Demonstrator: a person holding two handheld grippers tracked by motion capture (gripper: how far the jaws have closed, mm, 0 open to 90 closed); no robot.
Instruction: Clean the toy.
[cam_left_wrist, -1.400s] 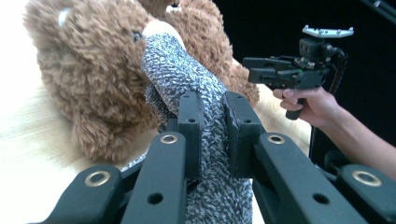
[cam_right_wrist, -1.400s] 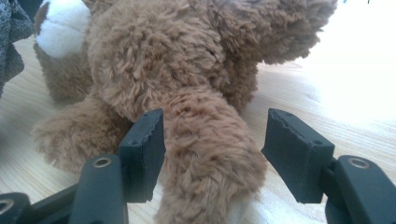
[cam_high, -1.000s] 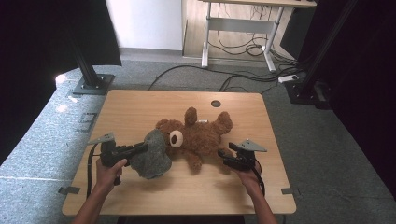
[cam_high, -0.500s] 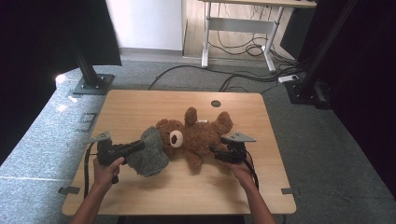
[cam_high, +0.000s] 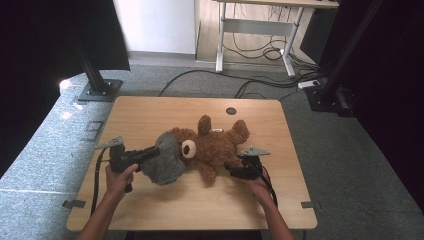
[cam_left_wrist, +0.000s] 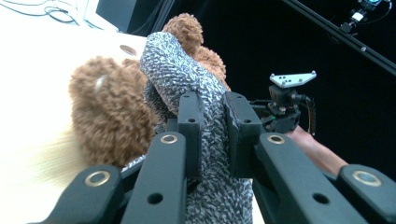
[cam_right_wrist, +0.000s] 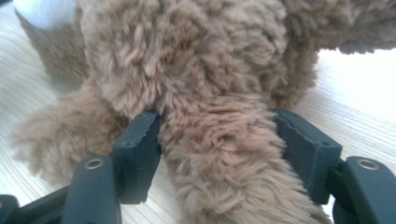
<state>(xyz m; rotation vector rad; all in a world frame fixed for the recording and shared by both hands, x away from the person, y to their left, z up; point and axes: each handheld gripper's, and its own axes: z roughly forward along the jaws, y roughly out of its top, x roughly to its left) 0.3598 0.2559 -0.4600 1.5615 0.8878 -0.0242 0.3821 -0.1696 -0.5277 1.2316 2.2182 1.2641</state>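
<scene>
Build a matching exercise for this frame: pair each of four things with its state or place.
Things:
1. left gripper
2. right gripper
3. teddy bear
4. grey knitted cloth

States:
A. lies flat on the wooden table
B. jaws on either side of a furry limb, just been closing
C. covers the bear's head end
D. clamped shut on knitted fabric

Pairs: 1-D, 2-B, 3-A, 4-C

Wooden table (cam_high: 150, 115) on grey carpet (cam_high: 45, 160) (cables (cam_high: 260, 52) trail behind), desk frame (cam_high: 255, 30).
</scene>
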